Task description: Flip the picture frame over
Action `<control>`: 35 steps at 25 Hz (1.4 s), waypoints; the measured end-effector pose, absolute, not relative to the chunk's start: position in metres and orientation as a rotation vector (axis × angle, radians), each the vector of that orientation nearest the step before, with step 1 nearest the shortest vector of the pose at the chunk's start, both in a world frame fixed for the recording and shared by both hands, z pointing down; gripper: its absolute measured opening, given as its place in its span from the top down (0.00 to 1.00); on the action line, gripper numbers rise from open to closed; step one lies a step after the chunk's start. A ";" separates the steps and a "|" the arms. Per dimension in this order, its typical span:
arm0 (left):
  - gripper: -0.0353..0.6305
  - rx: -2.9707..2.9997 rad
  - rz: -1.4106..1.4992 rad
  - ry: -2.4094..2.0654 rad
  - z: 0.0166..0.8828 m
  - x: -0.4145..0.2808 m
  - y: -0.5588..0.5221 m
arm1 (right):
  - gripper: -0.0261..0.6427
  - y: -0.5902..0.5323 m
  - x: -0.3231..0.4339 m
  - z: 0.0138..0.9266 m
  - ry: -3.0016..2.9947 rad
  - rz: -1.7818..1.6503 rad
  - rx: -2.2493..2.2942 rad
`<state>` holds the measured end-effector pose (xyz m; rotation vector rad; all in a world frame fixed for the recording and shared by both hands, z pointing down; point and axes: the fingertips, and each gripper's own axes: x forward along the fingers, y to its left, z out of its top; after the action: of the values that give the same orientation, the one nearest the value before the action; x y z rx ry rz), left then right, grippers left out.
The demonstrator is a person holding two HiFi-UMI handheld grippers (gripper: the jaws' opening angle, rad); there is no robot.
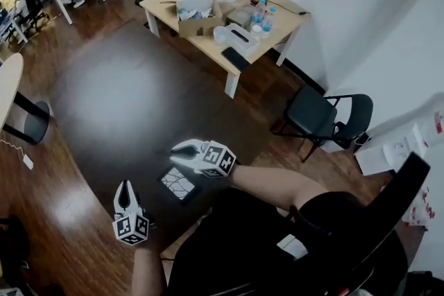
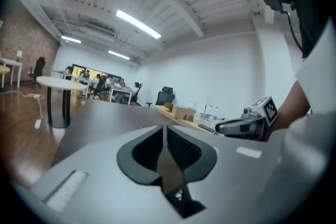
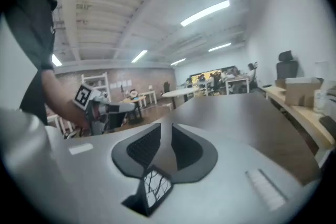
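The picture frame [image 1: 179, 184] is small and dark-edged, with a white picture of black branching lines facing up. It sits on the dark round table [image 1: 125, 100] between my two grippers, and neither one holds it. My right gripper [image 1: 175, 151] hovers just above and beyond it, jaws a little apart with nothing between them. In the right gripper view the frame [image 3: 152, 190] shows below the jaws [image 3: 170, 131]. My left gripper [image 1: 125, 186] is to the frame's left, its jaws [image 2: 164, 131] together and empty. A dark edge of the frame [image 2: 184, 202] shows beneath them.
A wooden desk [image 1: 173, 7] at the back carries a cardboard box [image 1: 198, 17], bottles and a phone. A black chair [image 1: 322, 118] stands to the right and a pale round table [image 1: 7, 86] to the left. My arm crosses the table's near edge.
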<state>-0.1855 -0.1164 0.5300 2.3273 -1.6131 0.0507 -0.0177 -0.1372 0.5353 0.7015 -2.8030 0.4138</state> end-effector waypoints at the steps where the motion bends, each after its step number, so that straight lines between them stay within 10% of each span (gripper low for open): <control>1: 0.91 2.353 0.052 -1.622 0.524 -0.185 -0.122 | 0.86 -0.149 -0.013 0.526 -2.824 0.430 0.793; 35: 0.95 2.562 0.189 -1.516 0.514 -0.167 -0.121 | 0.96 -0.180 0.029 0.552 -2.726 0.594 1.148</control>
<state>-0.1666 -0.1209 0.5145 2.5618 -1.5165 0.1891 0.0290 -0.1801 0.5515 1.1484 -2.7256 0.5937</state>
